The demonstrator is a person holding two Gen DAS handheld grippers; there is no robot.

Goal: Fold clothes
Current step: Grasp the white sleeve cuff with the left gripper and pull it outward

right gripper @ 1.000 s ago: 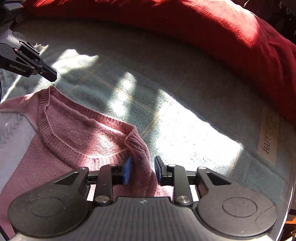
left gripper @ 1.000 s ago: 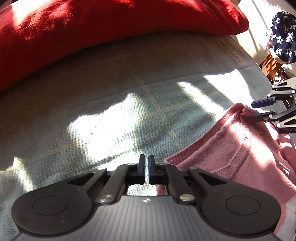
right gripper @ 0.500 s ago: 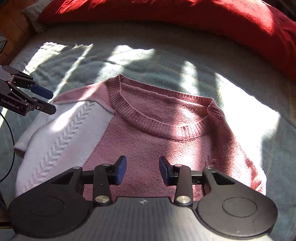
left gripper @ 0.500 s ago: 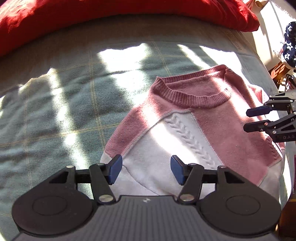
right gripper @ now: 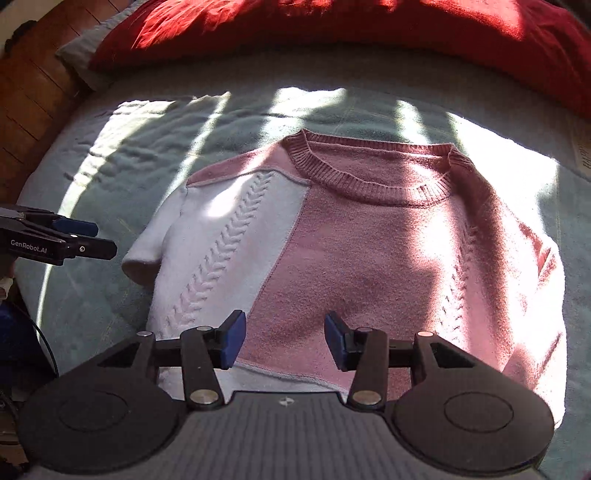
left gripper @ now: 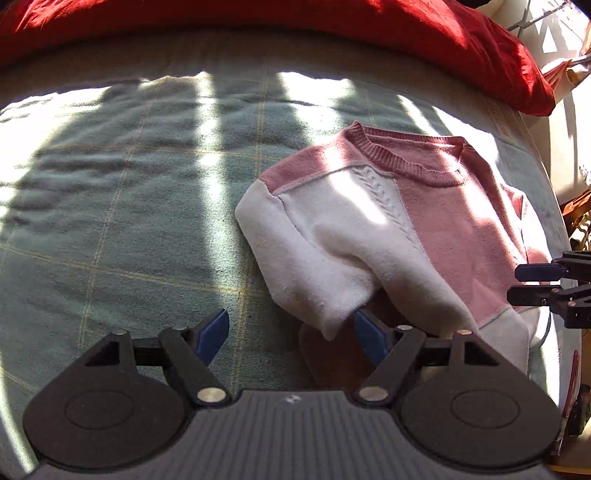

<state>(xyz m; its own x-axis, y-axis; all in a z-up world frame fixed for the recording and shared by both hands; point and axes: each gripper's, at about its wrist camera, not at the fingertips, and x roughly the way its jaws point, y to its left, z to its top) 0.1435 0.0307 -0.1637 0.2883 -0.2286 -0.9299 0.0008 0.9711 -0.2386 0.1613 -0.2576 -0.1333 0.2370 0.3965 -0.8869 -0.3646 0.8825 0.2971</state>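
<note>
Sweater spread flat on the bed

The pink-and-white sweater (right gripper: 332, 236) lies neck-away on a green blanket (right gripper: 110, 155); the right claw (right gripper: 284, 341) hangs spread over its hem, the left claw (right gripper: 101, 238) beside its sleeve.

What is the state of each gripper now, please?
Left gripper: open, holding nothing, at the sweater's white sleeve.
Right gripper: open, holding nothing, above the sweater.

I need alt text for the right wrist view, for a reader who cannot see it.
A pink and white sweater lies flat on a green blanket, collar pointing away. The open right gripper hovers above its hem, the left gripper is at the left edge, and a red pillow lies behind.
</note>
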